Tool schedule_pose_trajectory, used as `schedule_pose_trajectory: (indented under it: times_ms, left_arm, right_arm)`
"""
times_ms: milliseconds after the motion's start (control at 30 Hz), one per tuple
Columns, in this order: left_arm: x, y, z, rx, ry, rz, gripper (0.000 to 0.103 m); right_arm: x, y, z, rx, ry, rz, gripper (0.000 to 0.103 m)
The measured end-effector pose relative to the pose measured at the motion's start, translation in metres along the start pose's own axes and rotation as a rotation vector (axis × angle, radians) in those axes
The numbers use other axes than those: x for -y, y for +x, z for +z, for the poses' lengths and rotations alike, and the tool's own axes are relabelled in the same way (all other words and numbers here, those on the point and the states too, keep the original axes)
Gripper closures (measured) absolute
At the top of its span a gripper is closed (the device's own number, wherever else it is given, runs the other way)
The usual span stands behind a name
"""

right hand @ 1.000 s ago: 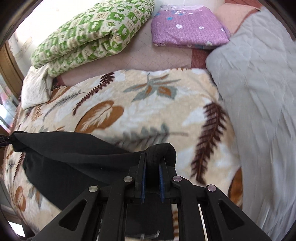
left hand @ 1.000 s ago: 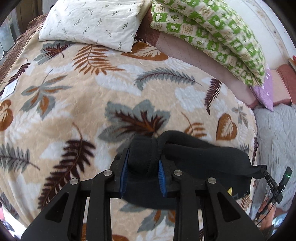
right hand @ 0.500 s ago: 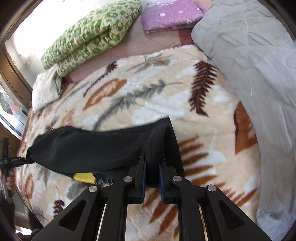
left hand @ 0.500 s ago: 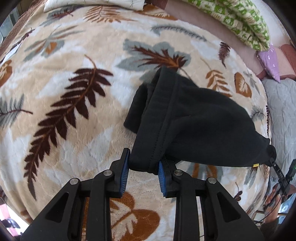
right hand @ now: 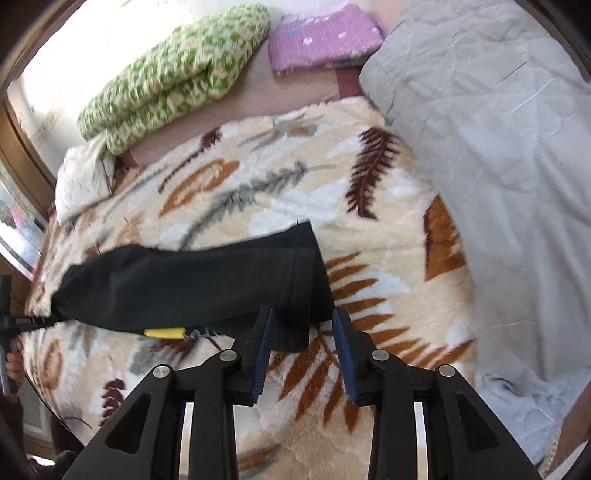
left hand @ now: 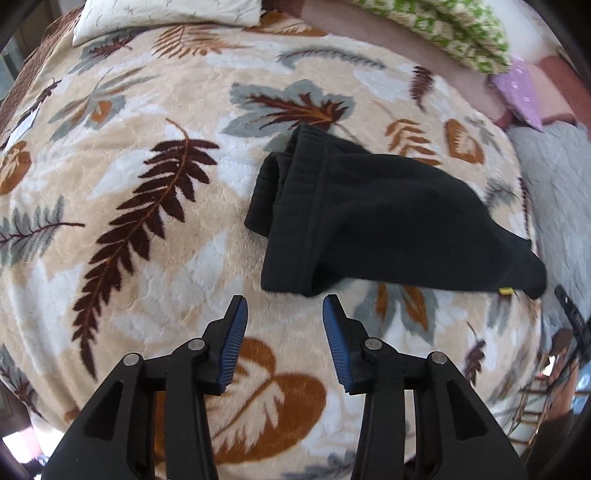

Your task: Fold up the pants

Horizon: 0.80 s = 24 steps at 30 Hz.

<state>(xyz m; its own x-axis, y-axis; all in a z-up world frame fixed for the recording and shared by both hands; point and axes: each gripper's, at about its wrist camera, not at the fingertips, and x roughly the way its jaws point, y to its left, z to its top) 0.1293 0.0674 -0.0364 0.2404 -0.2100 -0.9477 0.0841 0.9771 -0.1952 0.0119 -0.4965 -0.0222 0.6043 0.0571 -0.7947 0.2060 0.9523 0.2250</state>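
Black pants lie folded in a bundle on the leaf-patterned blanket, ribbed waistband to the left, a small yellow tag at the right corner. My left gripper hovers just in front of the bundle's near edge, its jaws opening, with nothing between them. In the right wrist view the same pants stretch leftwards across the blanket. My right gripper has its jaws opening too. A hem corner of the pants still lies between the blue pads, which do not press on it.
A green-and-white checked quilt and a purple folded blanket lie at the far side of the bed. A grey quilt covers the right part. A white pillow rests at the head. A person's hand holds the other gripper's handle at the left edge.
Both grippers have let go of the pants, which now rest on the blanket. The left jaws have drawn back clear of the fabric; the right jaws have spread apart around the hem.
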Motion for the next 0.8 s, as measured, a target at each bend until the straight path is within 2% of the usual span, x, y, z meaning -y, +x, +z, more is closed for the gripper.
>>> schedule_pose_trajectory:
  times_ms: [100, 167, 200, 233, 300, 400, 567, 633, 700, 800]
  left_arm:
    - [-0.007, -0.025, 0.004, 0.046, 0.019, 0.004, 0.062]
    - [-0.013, -0.035, 0.02, 0.076, -0.004, -0.005, 0.05]
    - [-0.016, -0.036, 0.03, 0.084, -0.011, -0.004, 0.042]
    - [-0.017, -0.035, 0.038, 0.085, -0.013, -0.001, 0.041]
    - [-0.016, -0.025, 0.055, 0.062, -0.011, -0.01, 0.041]
    - [-0.011, 0.003, 0.078, -0.017, -0.038, -0.046, 0.041]
    - [-0.001, 0.031, 0.091, -0.072, -0.056, -0.047, 0.041]
    - [-0.003, 0.038, 0.094, -0.092, -0.073, -0.074, 0.042]
    - [-0.005, 0.043, 0.095, -0.123, -0.105, -0.157, 0.042]
    - [0.0, 0.037, 0.096, -0.105, -0.097, -0.209, 0.042]
  right_arm:
    - [0.004, -0.023, 0.008, 0.047, 0.046, 0.043, 0.055]
    - [0.005, -0.033, 0.012, 0.071, 0.073, 0.063, 0.048]
    - [0.006, -0.037, 0.014, 0.074, 0.085, 0.079, 0.047]
    - [0.004, -0.037, 0.016, 0.075, 0.088, 0.08, 0.047]
    - [0.0, -0.034, 0.019, 0.065, 0.091, 0.078, 0.047]
    - [-0.004, -0.028, 0.02, 0.061, 0.115, 0.099, 0.047]
    - [-0.002, -0.013, 0.021, 0.044, 0.171, 0.123, 0.047]
    - [-0.001, -0.008, 0.022, 0.033, 0.18, 0.115, 0.047]
    - [0.002, -0.005, 0.023, 0.026, 0.189, 0.111, 0.047]
    - [0.005, 0.001, 0.025, 0.013, 0.193, 0.096, 0.047]
